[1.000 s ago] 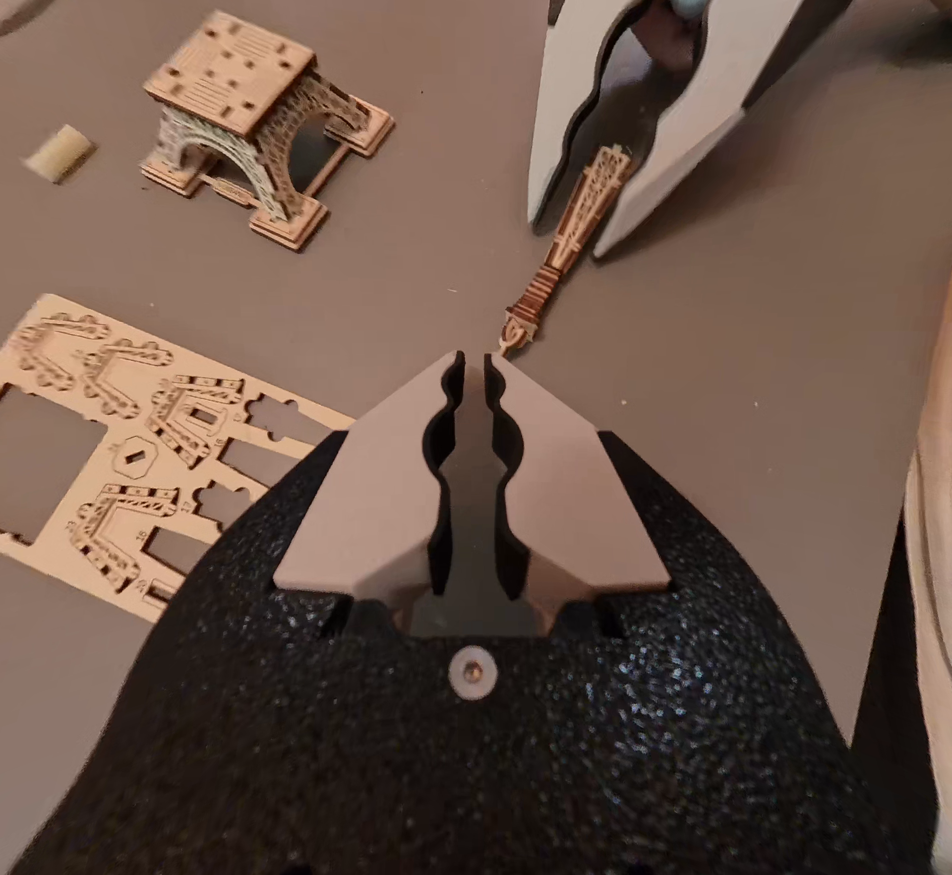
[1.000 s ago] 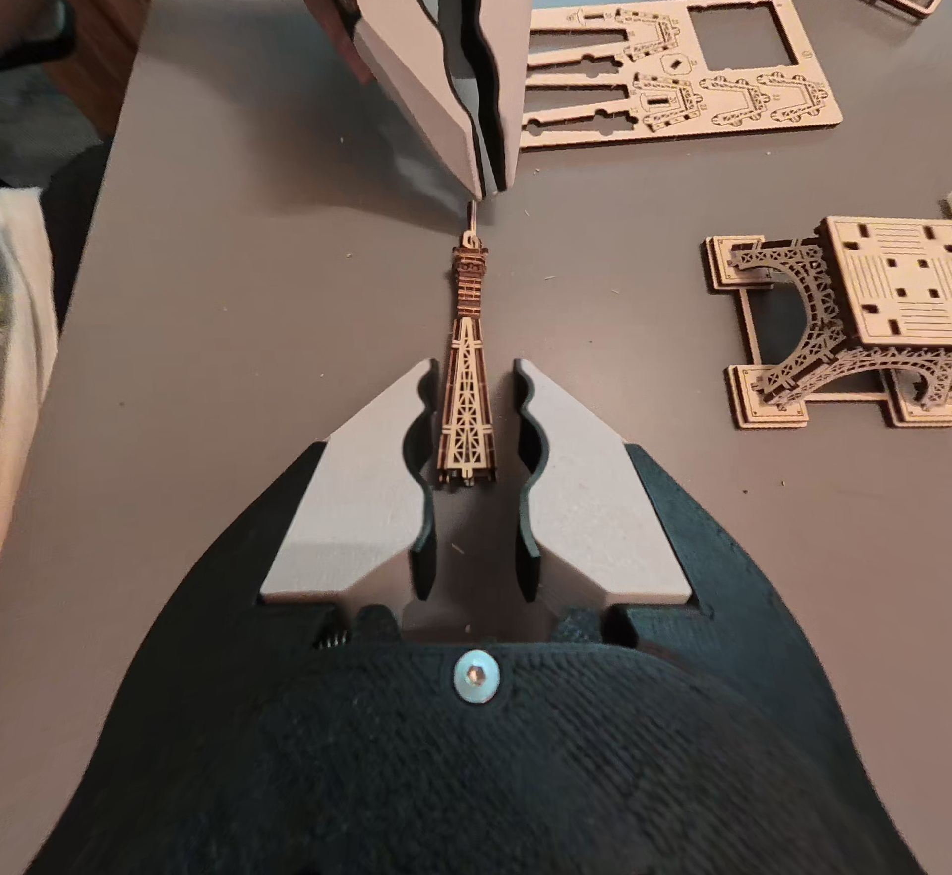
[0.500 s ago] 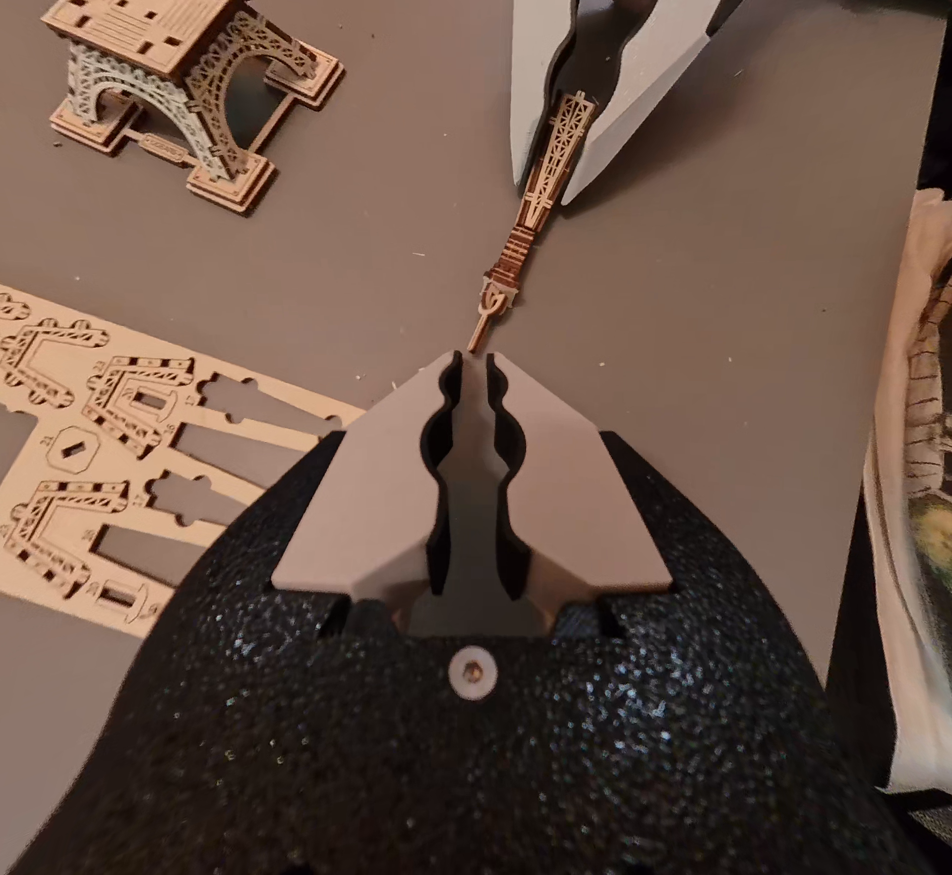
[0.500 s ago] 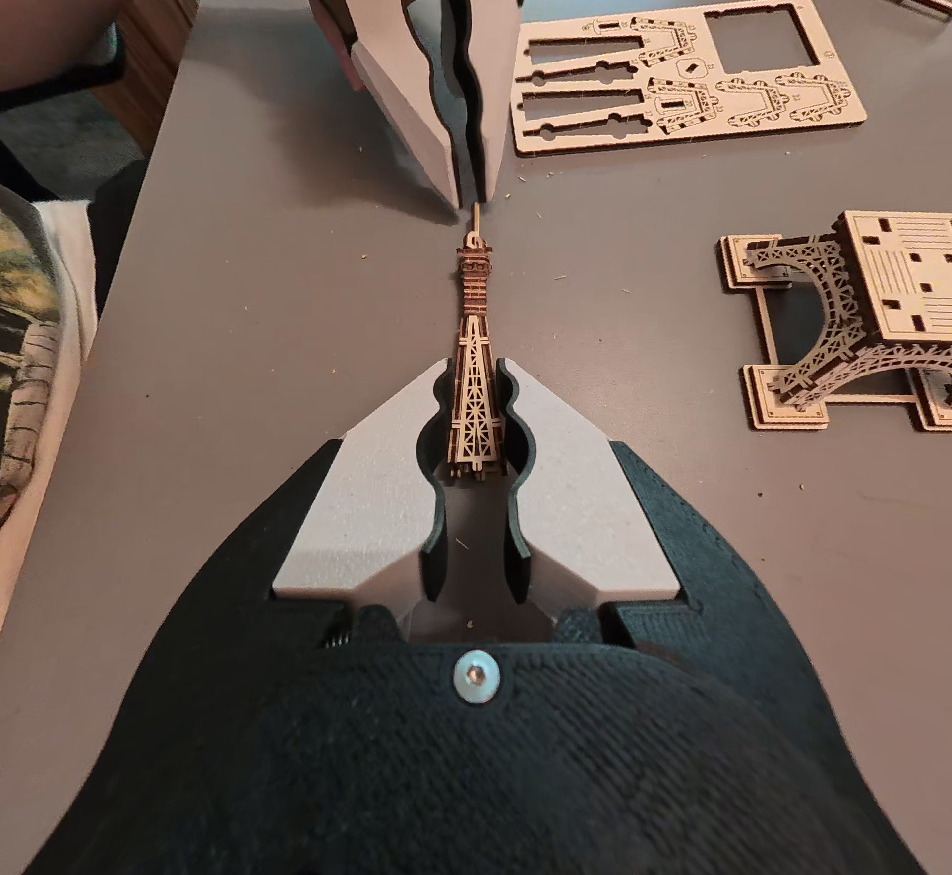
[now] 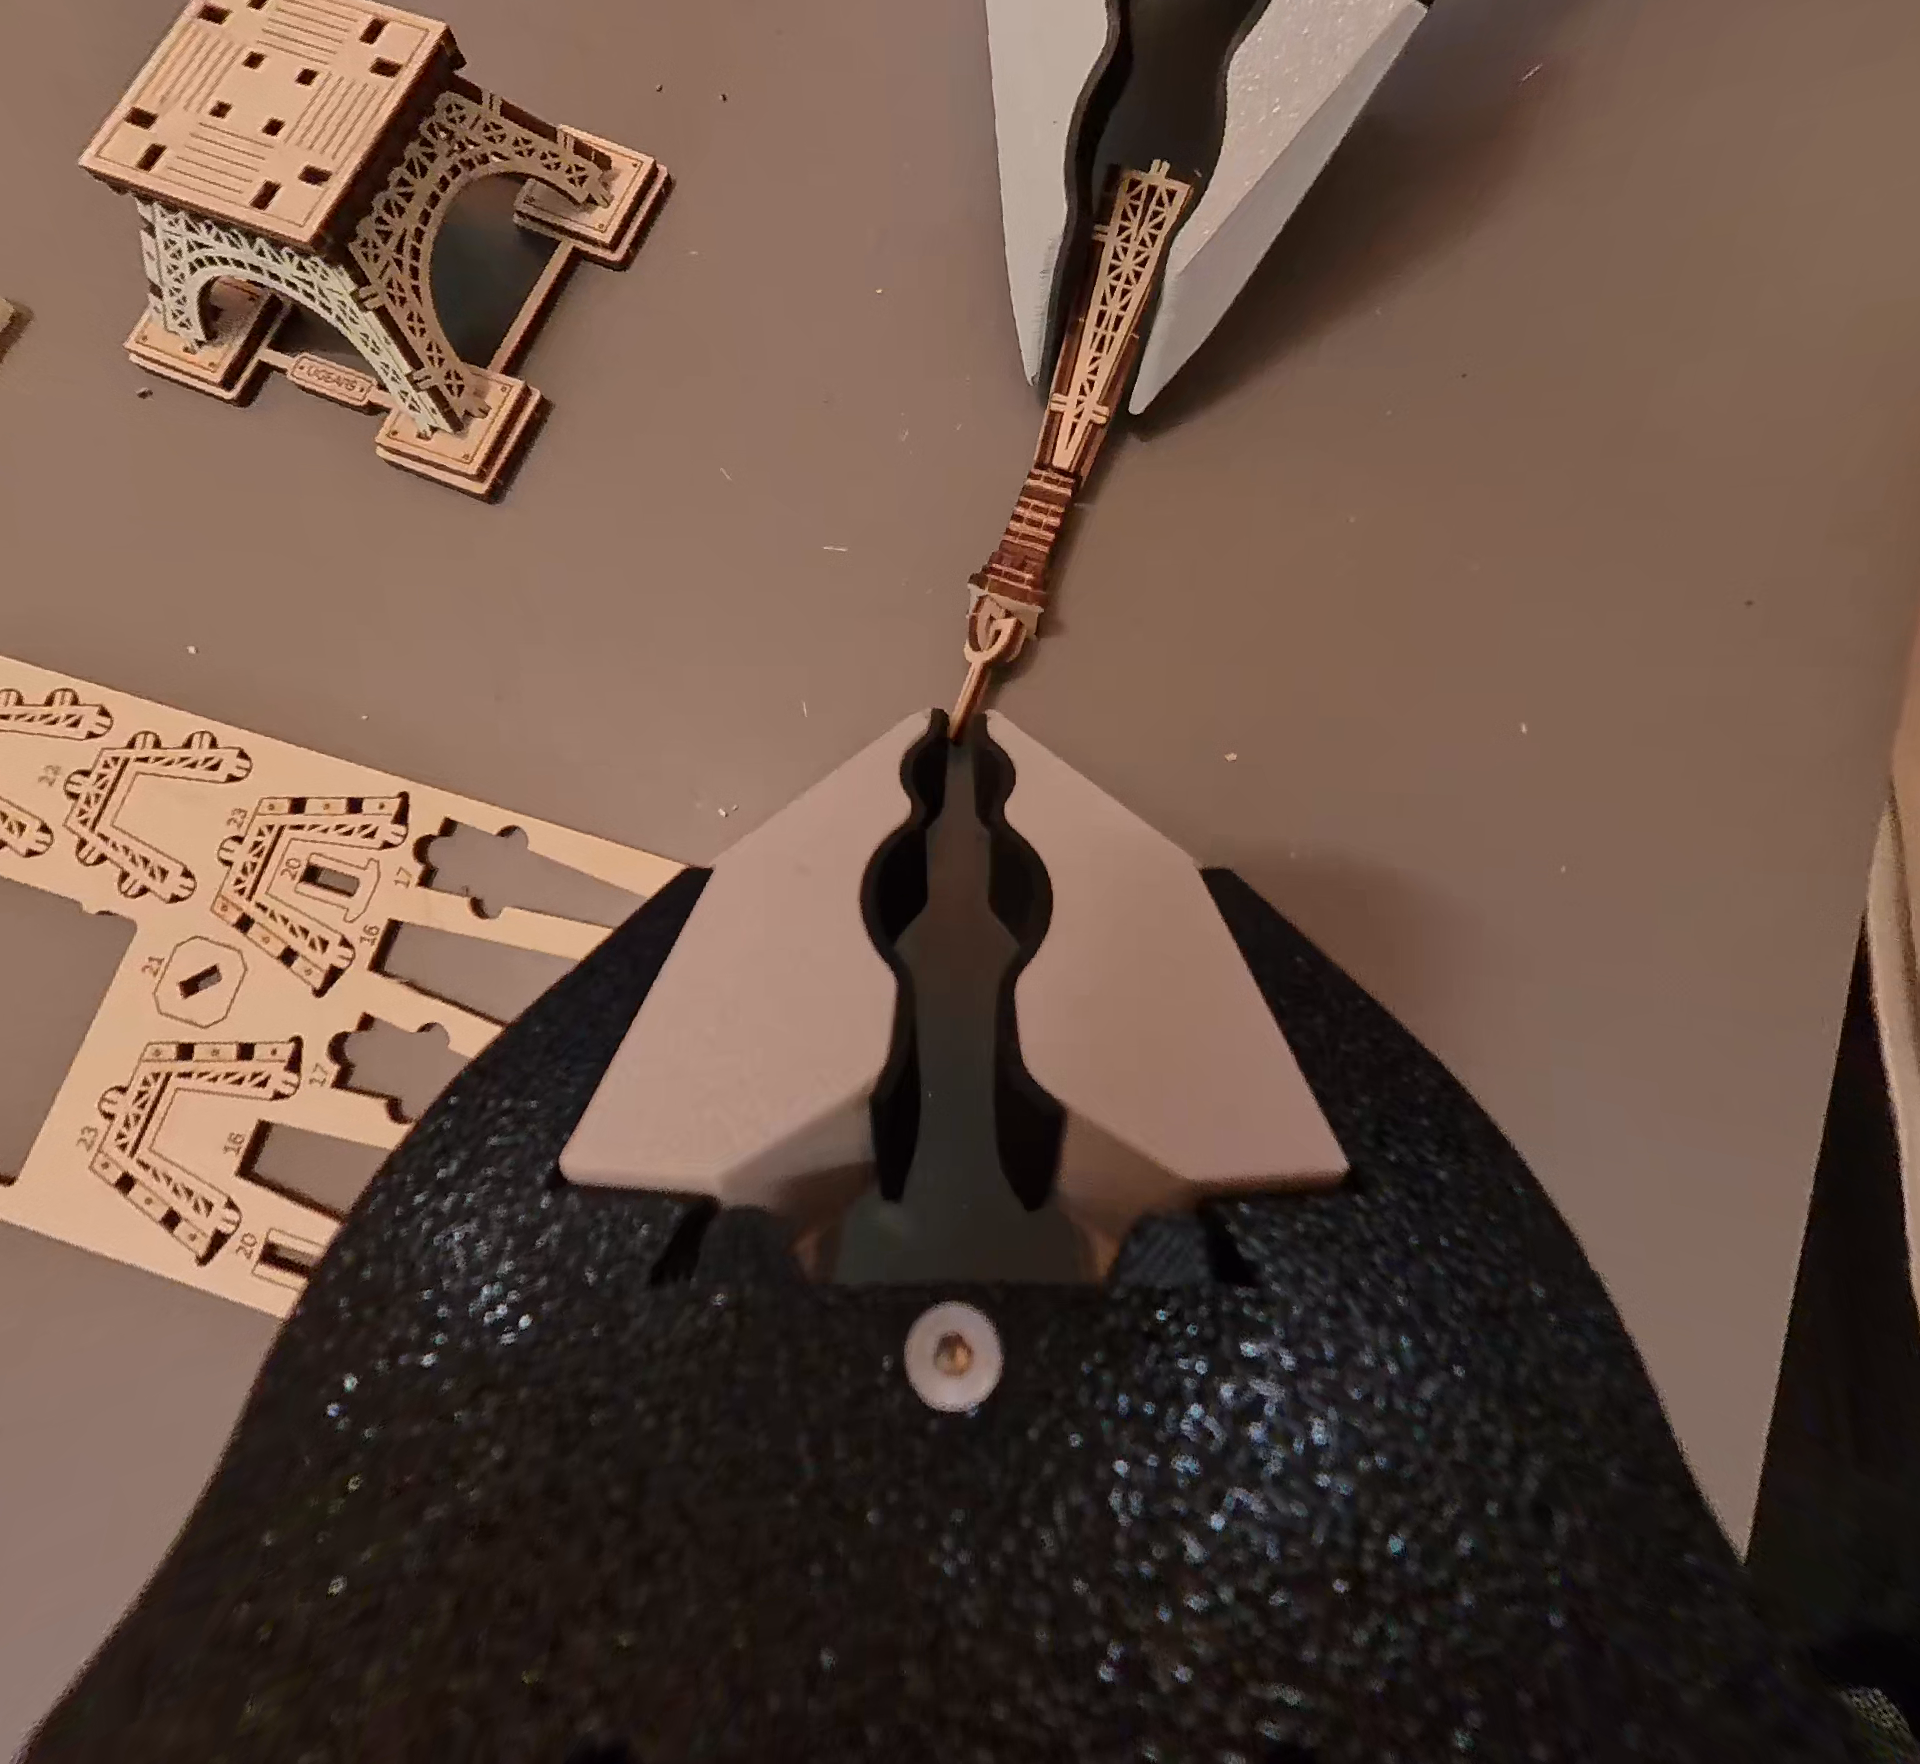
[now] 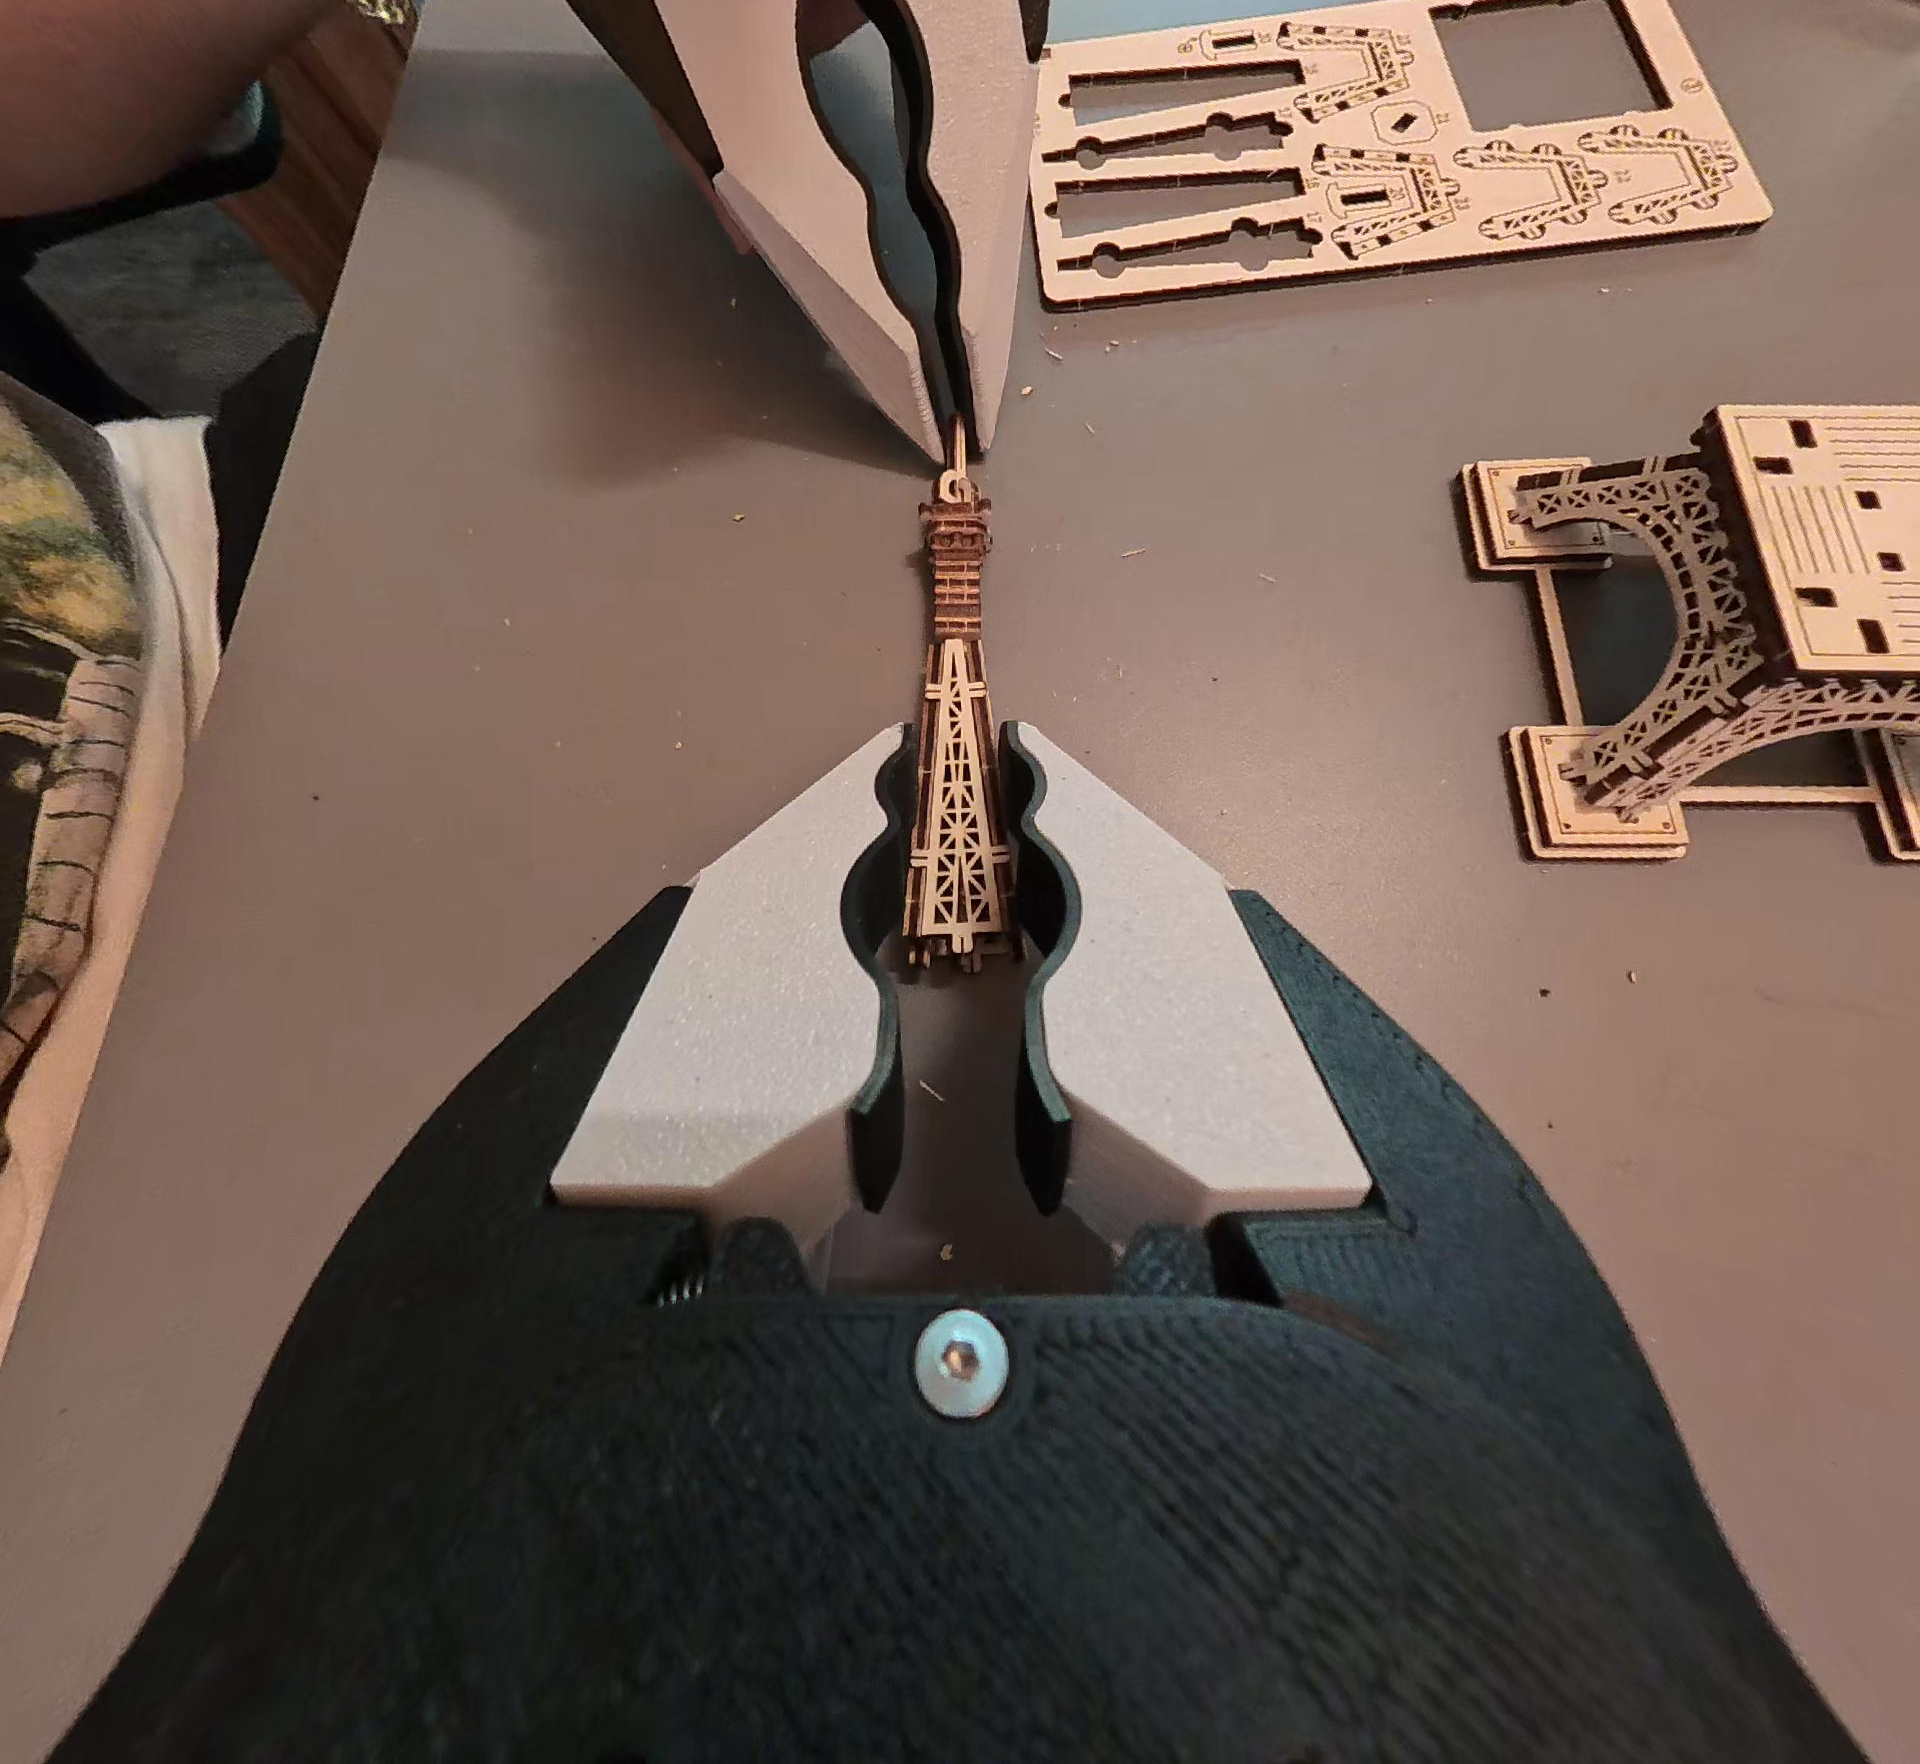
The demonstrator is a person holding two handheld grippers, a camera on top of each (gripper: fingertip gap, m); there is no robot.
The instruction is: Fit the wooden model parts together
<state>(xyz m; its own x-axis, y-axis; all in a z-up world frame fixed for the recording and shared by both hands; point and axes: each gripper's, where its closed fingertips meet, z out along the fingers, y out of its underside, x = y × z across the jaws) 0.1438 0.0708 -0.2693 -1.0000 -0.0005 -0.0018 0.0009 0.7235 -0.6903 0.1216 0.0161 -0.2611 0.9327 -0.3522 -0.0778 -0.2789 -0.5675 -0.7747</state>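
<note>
While the left gripper (image 5: 961,727) nips the thin tip of the wooden spire (image 5: 1081,395), its jaws stand almost together, and in the left wrist view that spire runs toward one o'clock into the right gripper (image 5: 1086,389), whose jaws close on its wide lattice end. At ten o'clock stands the arched tower base (image 5: 343,197) on the grey table (image 5: 1507,675), well apart from the spire; at eight o'clock lies a punched-out parts sheet (image 5: 208,935).

Seen from the right wrist view, the right gripper (image 6: 961,748) holds the spire (image 6: 958,675) by its broad foot, and the left gripper (image 6: 961,431) pinches the tip at twelve o'clock. The tower base (image 6: 1766,634) sits at three o'clock, the parts sheet (image 6: 1403,145) at one o'clock.

To my judgement, the spire should be lifted level, both ends together, with a light squeeze on the tip, since it looks fragile; then turned upright over the slotted top of the base. Open room lies between spire and base. The table edge runs close at nine o'clock, so travel should go toward three o'clock.
</note>
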